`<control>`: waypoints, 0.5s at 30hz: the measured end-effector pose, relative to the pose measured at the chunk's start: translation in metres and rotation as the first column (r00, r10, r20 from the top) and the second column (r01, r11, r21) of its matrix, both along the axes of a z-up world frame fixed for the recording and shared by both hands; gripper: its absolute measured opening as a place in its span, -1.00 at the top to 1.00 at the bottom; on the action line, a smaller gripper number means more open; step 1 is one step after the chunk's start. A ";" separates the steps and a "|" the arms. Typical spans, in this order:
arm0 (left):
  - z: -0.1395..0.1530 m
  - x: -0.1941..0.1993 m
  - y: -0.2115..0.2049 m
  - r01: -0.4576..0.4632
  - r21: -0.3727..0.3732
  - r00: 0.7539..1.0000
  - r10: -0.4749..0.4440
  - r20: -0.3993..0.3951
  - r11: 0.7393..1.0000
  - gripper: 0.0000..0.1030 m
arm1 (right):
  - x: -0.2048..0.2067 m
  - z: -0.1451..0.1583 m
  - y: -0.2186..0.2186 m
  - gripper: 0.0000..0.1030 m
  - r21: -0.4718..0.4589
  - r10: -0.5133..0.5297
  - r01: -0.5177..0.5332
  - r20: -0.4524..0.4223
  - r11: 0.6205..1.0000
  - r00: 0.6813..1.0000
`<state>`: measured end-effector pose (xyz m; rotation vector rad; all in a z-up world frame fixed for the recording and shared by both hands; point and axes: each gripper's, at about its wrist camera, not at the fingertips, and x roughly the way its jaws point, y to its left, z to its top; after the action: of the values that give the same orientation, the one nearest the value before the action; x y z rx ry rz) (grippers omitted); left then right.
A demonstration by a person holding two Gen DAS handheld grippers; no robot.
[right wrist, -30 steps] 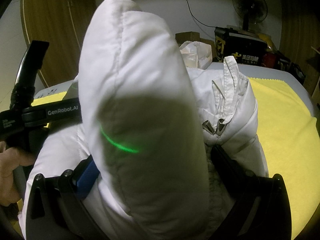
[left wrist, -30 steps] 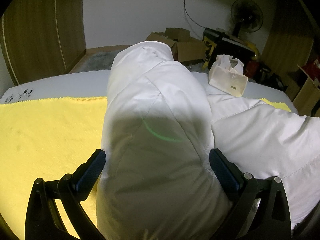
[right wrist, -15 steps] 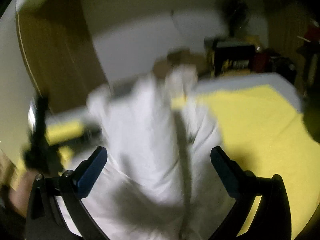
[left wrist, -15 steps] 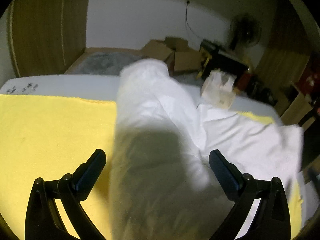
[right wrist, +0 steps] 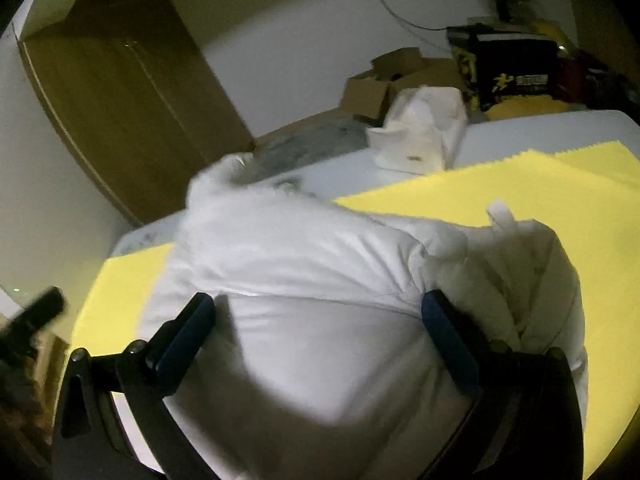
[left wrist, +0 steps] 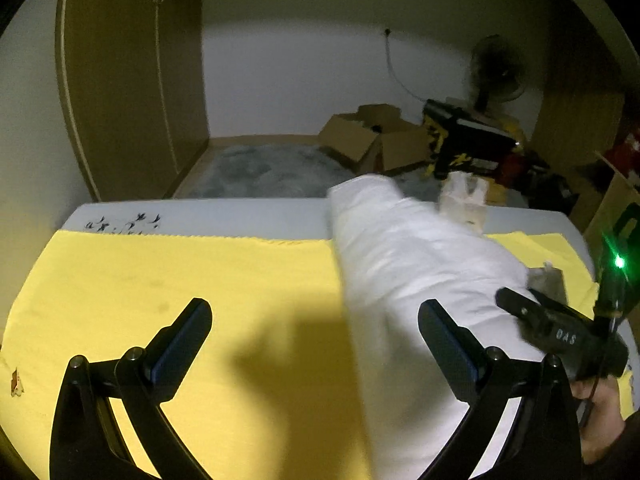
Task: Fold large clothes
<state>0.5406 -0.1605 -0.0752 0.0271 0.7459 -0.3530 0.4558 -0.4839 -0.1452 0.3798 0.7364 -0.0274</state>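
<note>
With both my left gripper point(left wrist: 314, 338) and right gripper point(right wrist: 318, 322) spread and gripping nothing, I'd press the jacket point(right wrist: 304, 280) flat on the cloth point(left wrist: 160, 280) before regrasping.

dim, motion-blurred, dark fisheye corners

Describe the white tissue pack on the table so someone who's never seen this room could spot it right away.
Start at the big yellow cloth covering the table. Past its far edge, on the bare grey tabletop, sits the tissue pack, just beyond the white jacket. It is the only small boxy white thing there, with tissue sticking out of its top.
</note>
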 end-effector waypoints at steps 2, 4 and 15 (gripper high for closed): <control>-0.008 0.005 0.003 -0.007 0.005 0.999 0.007 -0.033 1.000 -1.00 | 0.003 -0.009 0.002 -0.99 -0.030 -0.013 0.012 -0.010 0.999 1.000; -0.016 0.004 0.007 -0.007 0.018 0.998 0.008 -0.064 1.000 -1.00 | 0.009 -0.016 -0.003 -0.99 -0.005 -0.017 0.017 -0.018 1.000 1.000; -0.010 -0.023 0.064 -0.015 -0.021 0.991 0.013 -0.130 1.000 -1.00 | -0.055 0.061 0.023 -0.99 -0.027 -0.008 0.008 -0.009 1.000 1.000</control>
<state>0.5173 -0.0968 -0.0855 -0.0225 0.8704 -0.3520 0.4008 -0.4613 -0.0844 0.3570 0.7426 -0.0466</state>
